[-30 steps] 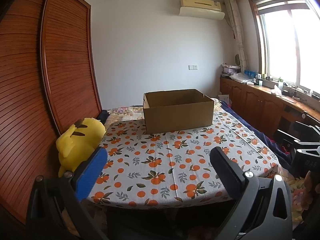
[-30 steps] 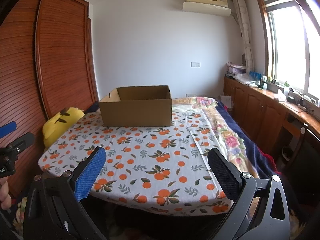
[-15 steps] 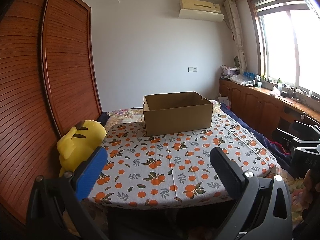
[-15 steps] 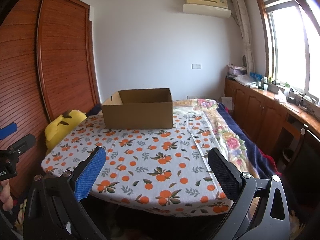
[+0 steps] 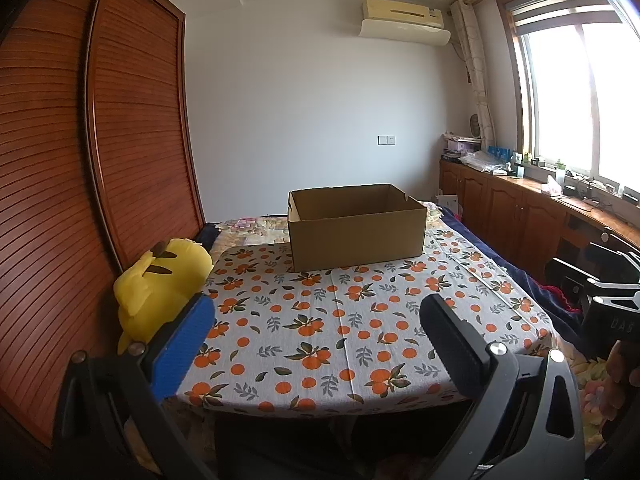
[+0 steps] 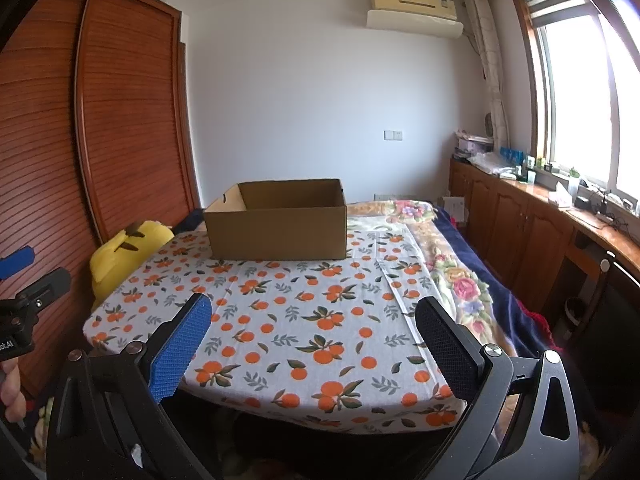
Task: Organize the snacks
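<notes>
Wardrobe [image 5: 100, 168] doors of slatted reddish wood fill the left side of both views, the biggest thing in the room. Next in size is the worktop [image 5: 360, 320], covered by a cloth printed with oranges and leaves; in the right wrist view a floral blanket [image 6: 460, 280] shows just beside the cloth on its right. A low wooden cabinet [image 5: 520, 216] runs under the window [image 5: 580, 100] along the right wall, its top crowded with small items too small to make out. An air conditioner [image 5: 404, 20] hangs high on the white back wall.

On the far part of the worktop sits the cardboard box [image 5: 356, 226], open at the top; its inside floor is hidden by the near wall, so what it holds cannot be told. No snacks show anywhere on the cloth. A yellow plush toy [image 5: 160, 284] leans between the worktop's left edge and the wardrobe.

The left gripper [image 5: 316, 344] hovers over the near edge of the worktop, its fingers [image 5: 184, 344] spread wide, one blue-padded and one black, with nothing between them. The right gripper [image 6: 312, 344] hangs likewise over the near edge, fingers [image 6: 444, 352] wide apart and empty. Each gripper shows at the margin of the other's view, with part of a hand [image 6: 10, 388] beneath.
</notes>
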